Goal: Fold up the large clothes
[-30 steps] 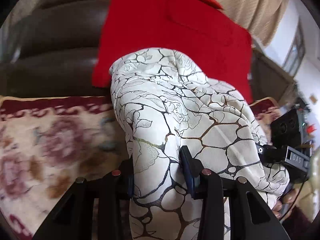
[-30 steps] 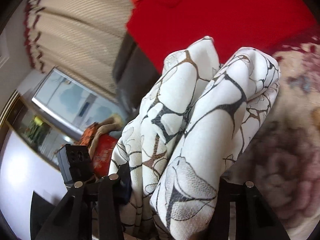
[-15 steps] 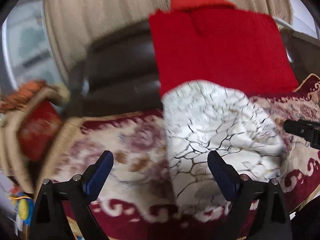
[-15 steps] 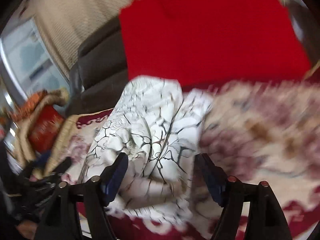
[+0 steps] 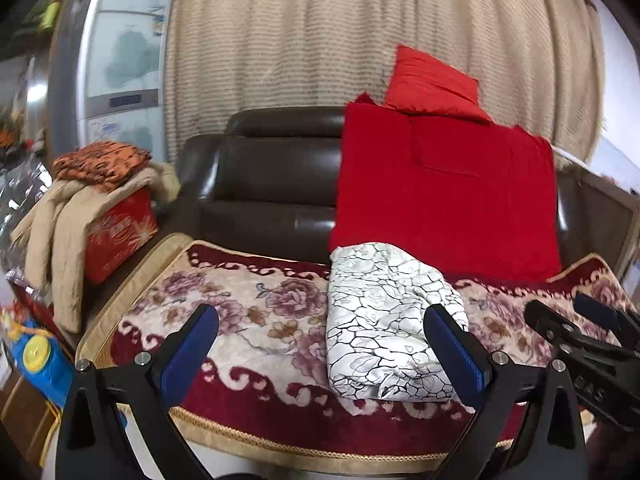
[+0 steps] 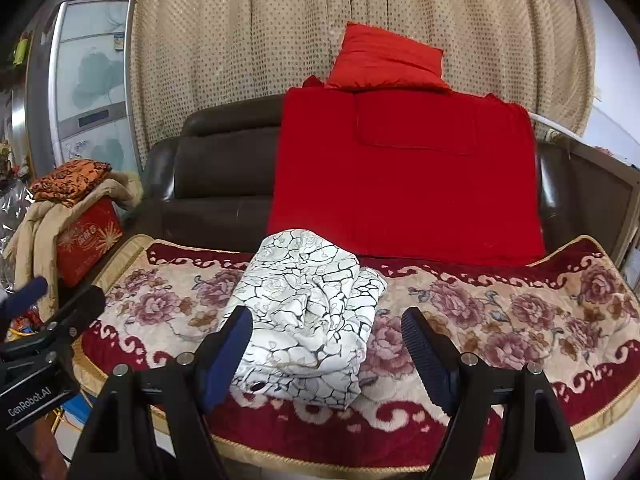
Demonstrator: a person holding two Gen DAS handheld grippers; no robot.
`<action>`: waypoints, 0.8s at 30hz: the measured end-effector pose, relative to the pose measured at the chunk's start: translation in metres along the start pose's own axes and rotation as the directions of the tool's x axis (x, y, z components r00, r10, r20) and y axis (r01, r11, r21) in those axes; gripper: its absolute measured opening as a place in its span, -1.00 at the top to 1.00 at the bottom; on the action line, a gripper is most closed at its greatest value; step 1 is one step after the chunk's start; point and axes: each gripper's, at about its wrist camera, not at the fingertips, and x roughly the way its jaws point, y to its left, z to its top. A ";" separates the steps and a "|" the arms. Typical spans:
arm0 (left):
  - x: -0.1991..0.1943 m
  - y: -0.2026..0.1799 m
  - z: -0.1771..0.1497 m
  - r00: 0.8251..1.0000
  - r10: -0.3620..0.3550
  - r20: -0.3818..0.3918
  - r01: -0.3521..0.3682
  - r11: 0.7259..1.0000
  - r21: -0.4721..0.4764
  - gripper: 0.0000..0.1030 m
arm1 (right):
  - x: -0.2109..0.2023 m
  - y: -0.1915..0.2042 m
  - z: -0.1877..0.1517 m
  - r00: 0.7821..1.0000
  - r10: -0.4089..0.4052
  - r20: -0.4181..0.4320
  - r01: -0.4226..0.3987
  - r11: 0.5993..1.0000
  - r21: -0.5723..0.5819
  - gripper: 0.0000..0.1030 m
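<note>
A white garment with a black crackle and rose print [image 5: 384, 320] lies folded in a compact bundle on the floral sofa cover [image 5: 248, 316]; it also shows in the right wrist view [image 6: 308, 320]. My left gripper [image 5: 320, 344] is open and empty, pulled back in front of the sofa, with the bundle just ahead between its fingers. My right gripper [image 6: 328, 344] is open and empty, also back from the bundle. The right gripper shows at the right edge of the left wrist view [image 5: 580, 332], and the left gripper at the left edge of the right wrist view [image 6: 52, 312].
A red blanket [image 6: 404, 176] hangs over the dark leather sofa back [image 6: 220, 168] with a red cushion [image 6: 384, 60] on top. A red box [image 5: 120, 232] with piled clothes [image 5: 100, 164] stands left of the sofa. Beige curtains [image 6: 320, 20] hang behind.
Both grippers let go of the printed garment, opened wide and drew back from the sofa. The garment now lies folded on the seat.
</note>
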 end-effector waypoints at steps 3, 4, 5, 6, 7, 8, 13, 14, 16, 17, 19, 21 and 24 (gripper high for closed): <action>-0.003 -0.004 -0.007 0.999 0.048 -0.006 -0.047 0.999 0.026 -0.98 | -0.015 0.008 -0.002 1.000 -0.011 0.002 0.011 1.000 0.005 -0.55; -0.004 -0.005 -0.010 0.998 0.056 -0.014 -0.055 0.998 0.043 -0.98 | -0.016 0.009 -0.004 1.000 -0.021 -0.007 0.021 1.000 0.005 -0.55; -0.004 -0.008 -0.012 0.997 0.073 -0.016 -0.072 0.995 0.072 -0.98 | -0.016 0.009 -0.006 0.999 -0.026 -0.018 0.026 1.000 0.004 -0.55; -0.008 -0.010 -0.013 0.996 0.084 -0.008 -0.083 0.992 0.092 -0.98 | -0.019 0.009 -0.007 0.999 -0.023 -0.025 0.023 1.000 0.003 -0.55; -0.013 -0.011 -0.013 0.996 0.090 0.003 -0.090 0.990 0.108 -0.98 | -0.020 0.008 -0.009 0.999 -0.016 -0.033 0.016 1.000 0.006 -0.55; -0.020 -0.013 -0.012 0.996 0.090 0.017 -0.091 0.989 0.120 -0.98 | -0.021 0.006 -0.009 0.999 -0.012 -0.037 0.013 1.000 0.013 -0.55; -0.056 -0.017 0.009 0.993 0.064 0.102 -0.079 0.985 0.150 -0.98 | -0.037 0.001 -0.006 1.000 -0.008 -0.011 0.008 1.000 0.030 -0.55; -0.068 -0.018 0.017 0.988 0.065 0.136 -0.088 0.982 0.168 -0.98 | -0.041 0.001 -0.004 1.000 -0.012 0.000 0.012 0.999 0.033 -0.55; -0.086 -0.019 0.030 0.979 0.072 0.193 -0.109 0.976 0.190 -0.98 | -0.052 -0.001 0.001 1.000 -0.015 0.024 0.014 0.999 0.045 -0.55; -0.101 -0.020 0.039 0.967 0.077 0.242 -0.128 0.971 0.203 -0.98 | -0.057 -0.001 0.003 0.999 -0.011 0.035 0.010 0.999 0.047 -0.55; -0.122 -0.019 0.051 0.947 0.083 0.311 -0.155 0.964 0.216 -1.00 | -0.068 -0.001 0.010 0.998 -0.012 0.061 0.009 0.999 0.052 -0.55; -0.138 -0.019 0.060 0.928 0.089 0.361 -0.176 0.960 0.217 -1.00 | -0.078 0.000 0.015 0.996 -0.011 0.085 0.007 0.999 0.048 -0.55; -0.149 -0.017 0.065 0.922 0.073 0.379 -0.159 0.967 0.201 -1.00 | -0.088 0.002 0.021 0.993 -0.024 0.117 0.019 0.999 0.044 -0.55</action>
